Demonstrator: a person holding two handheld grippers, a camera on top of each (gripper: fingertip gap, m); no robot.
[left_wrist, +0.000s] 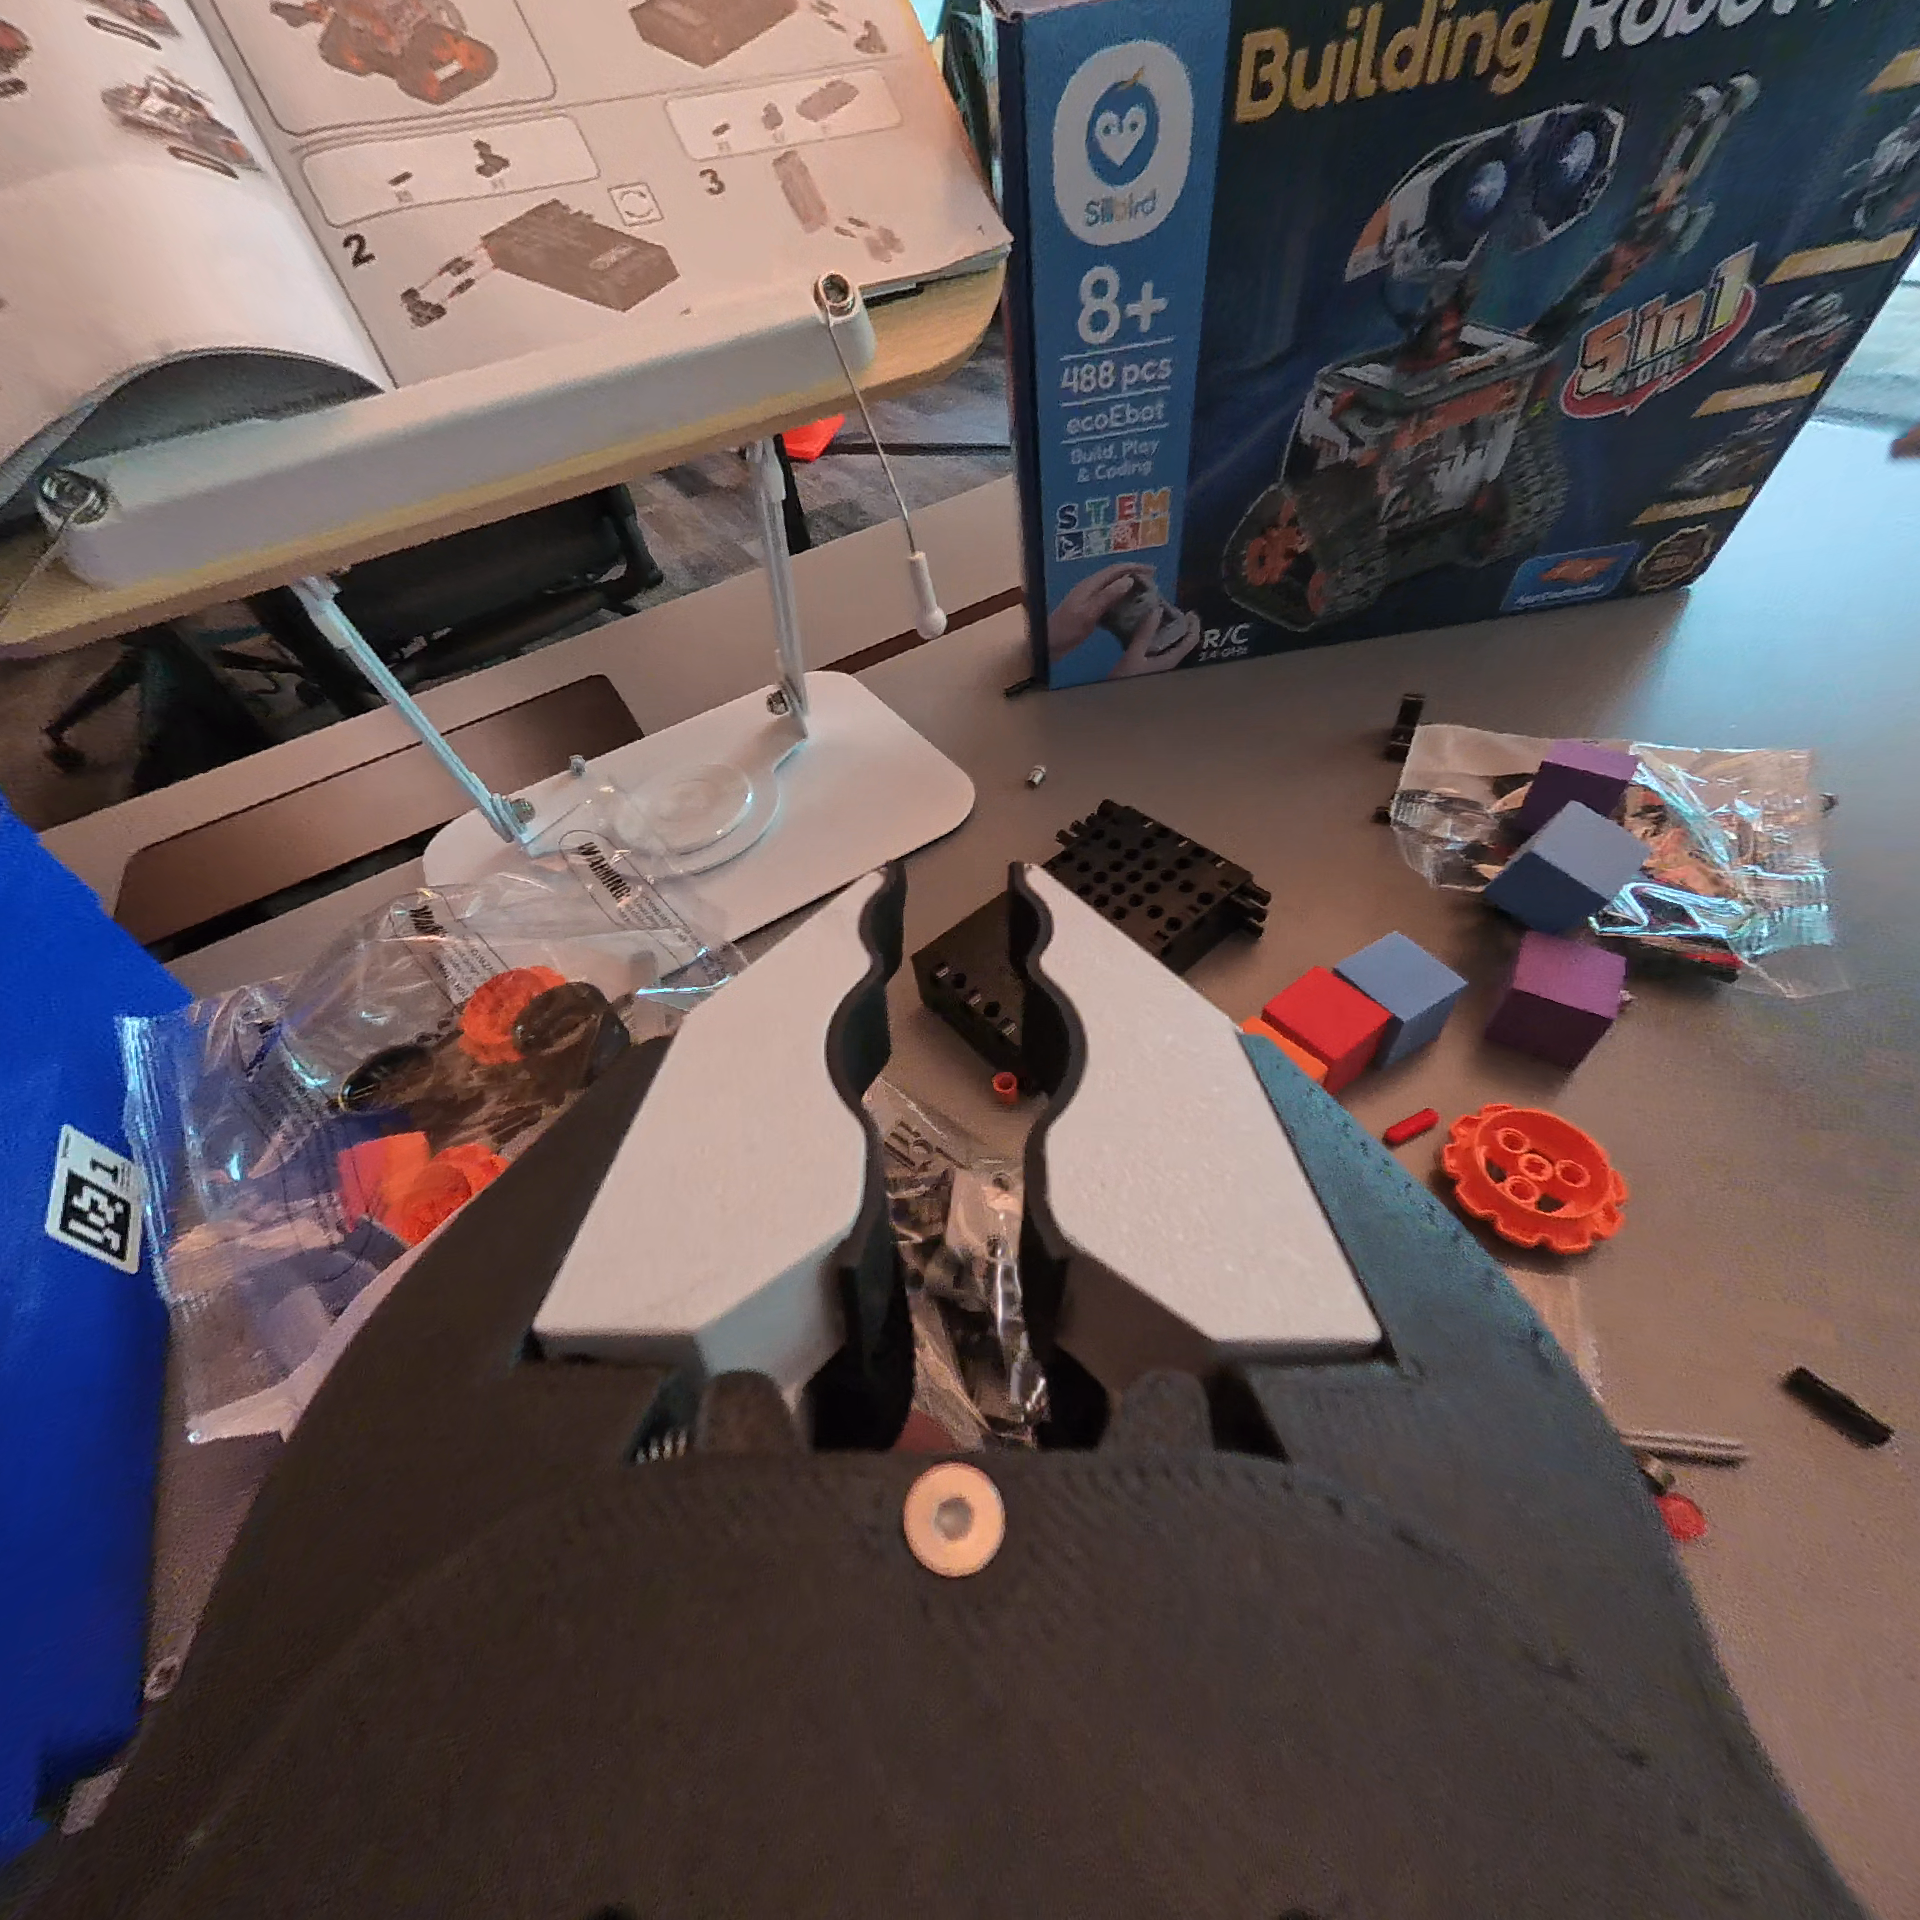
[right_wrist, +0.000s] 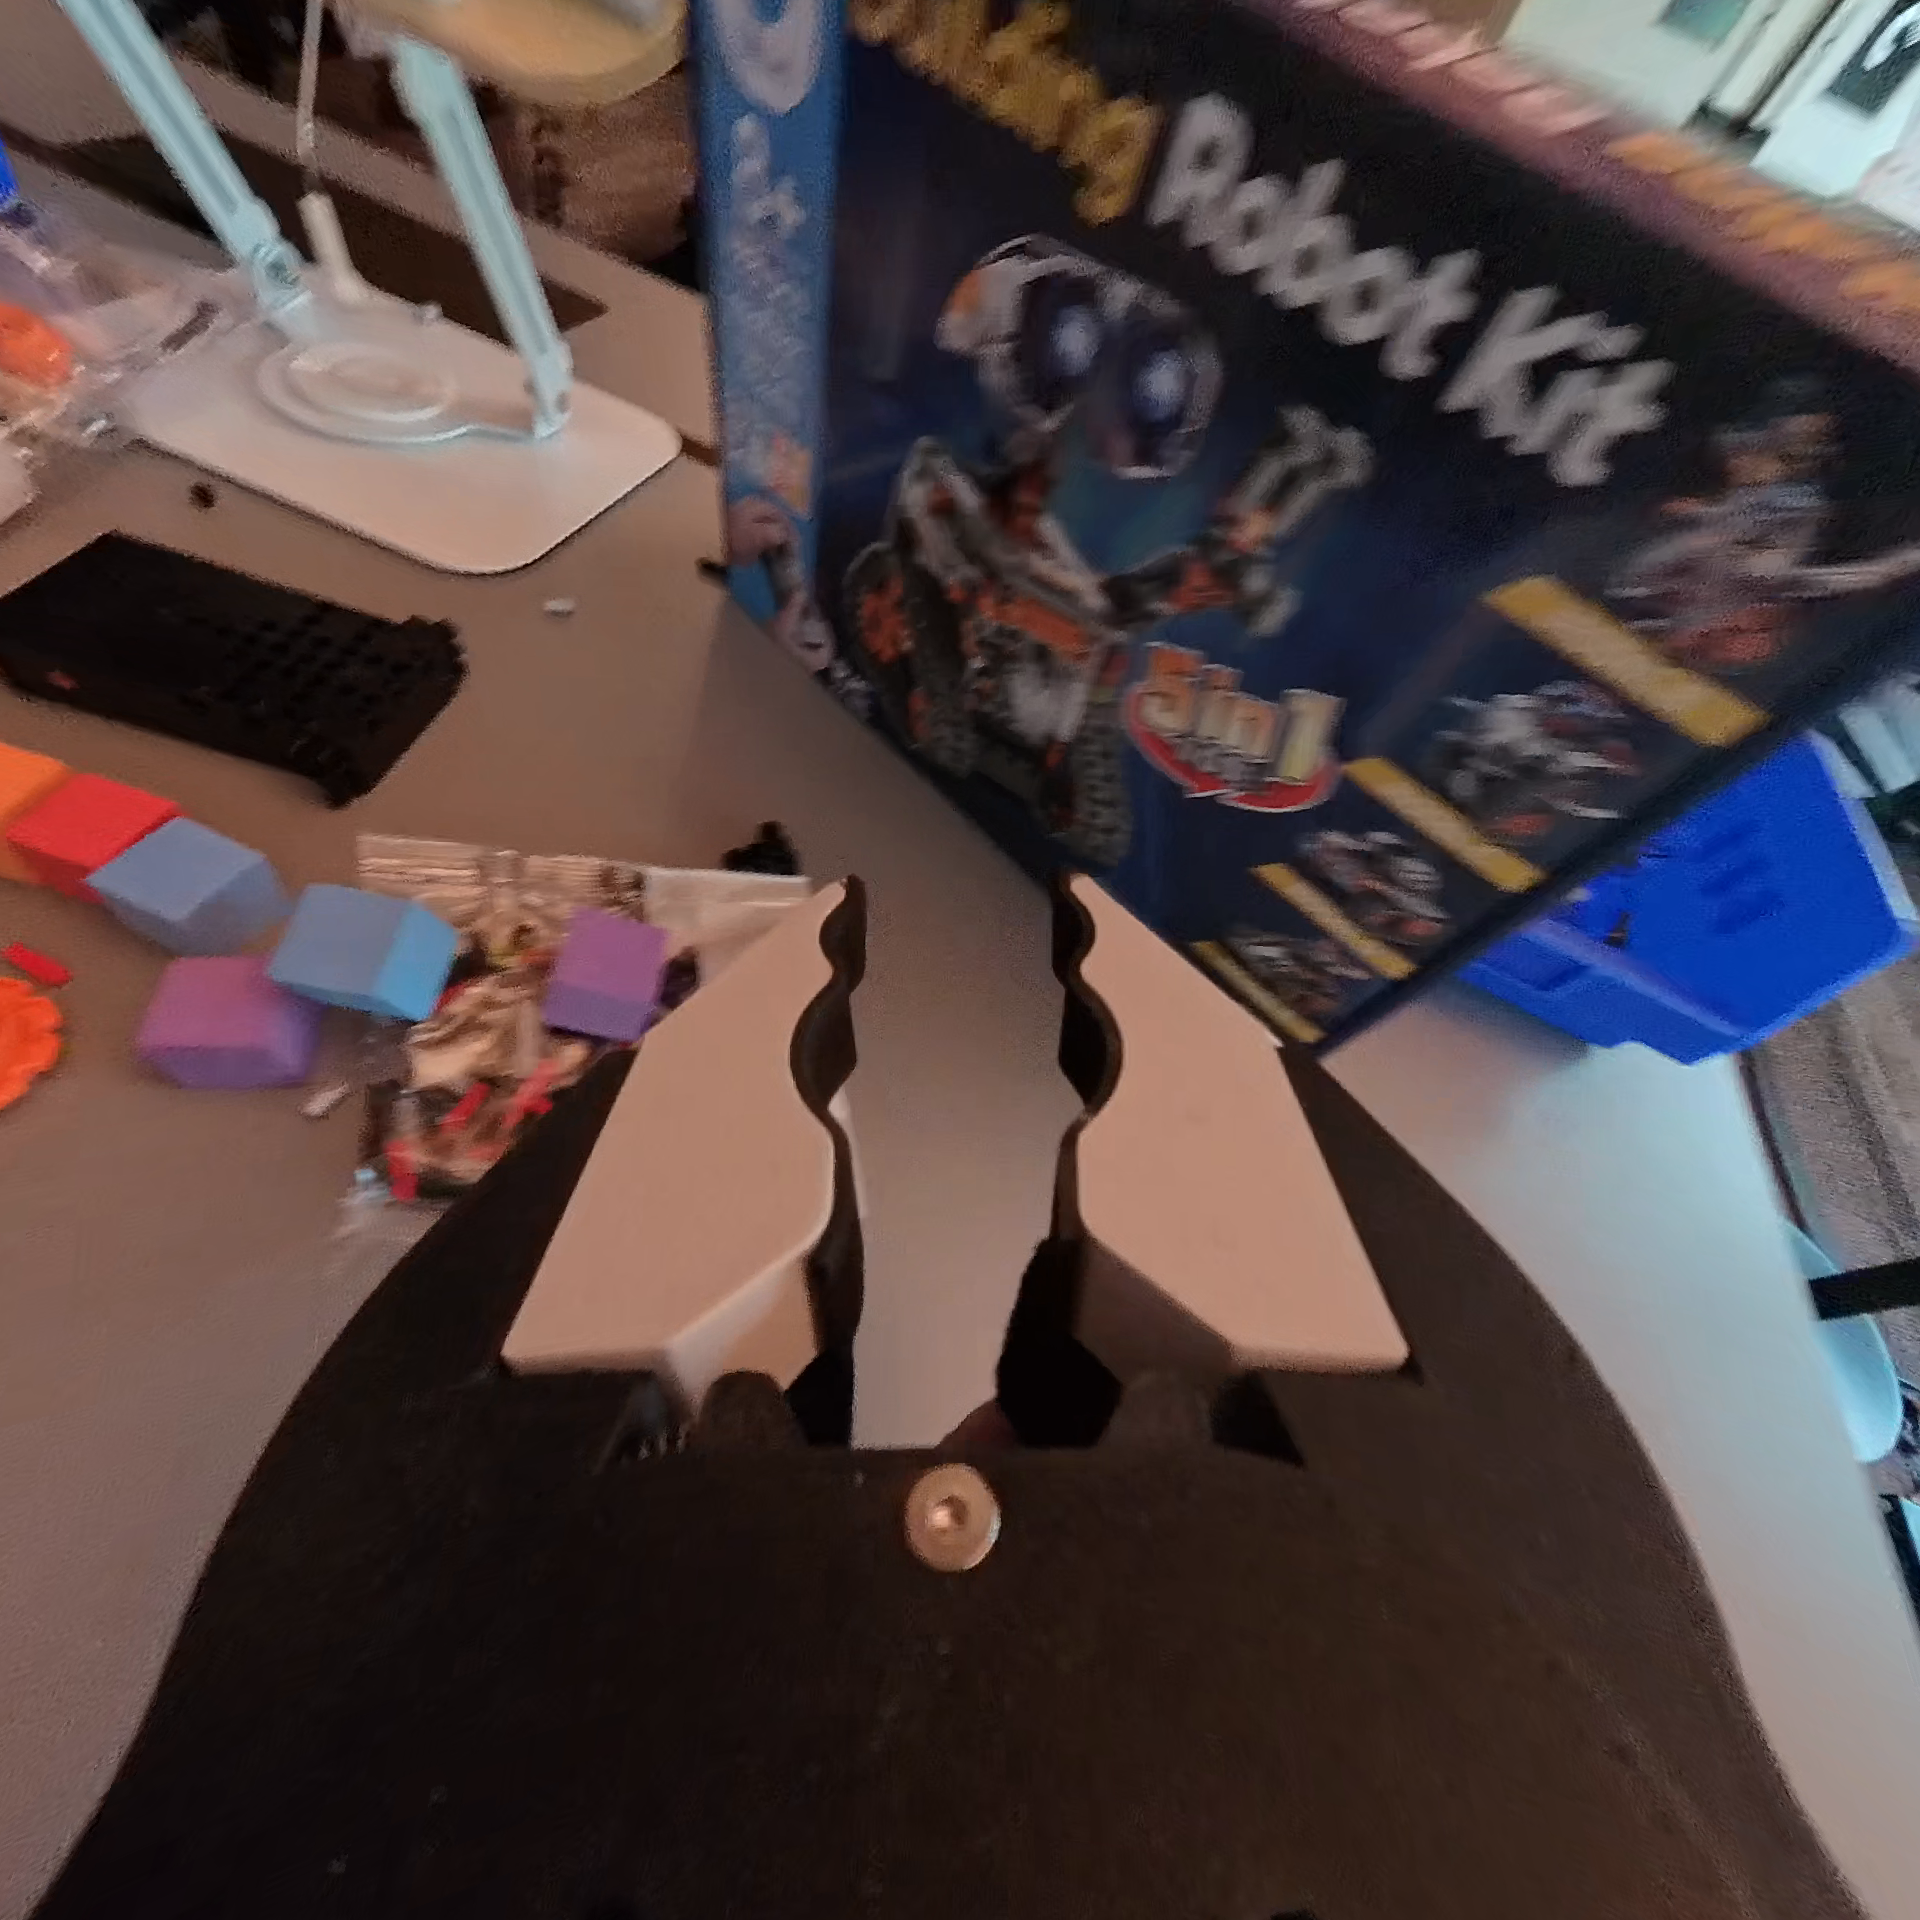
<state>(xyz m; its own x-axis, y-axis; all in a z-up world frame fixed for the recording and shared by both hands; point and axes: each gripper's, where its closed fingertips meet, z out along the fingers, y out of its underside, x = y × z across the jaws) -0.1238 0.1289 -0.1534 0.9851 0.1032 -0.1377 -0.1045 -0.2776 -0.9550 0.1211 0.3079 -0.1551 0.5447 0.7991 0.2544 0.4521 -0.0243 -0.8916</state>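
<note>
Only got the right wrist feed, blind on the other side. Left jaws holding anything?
Observer: No. The left gripper is open and empty, above a clear bag of small parts.
Operator: What's on the white stand?
Observer: An instruction booklet, lying open on top of it.
Operator: Anything left of that gripper?
Observer: A blue thing bearing a black-and-white tag.

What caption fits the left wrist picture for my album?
Open left gripper hovering over a black pegged block, colourful cubes and an orange gear.
</note>
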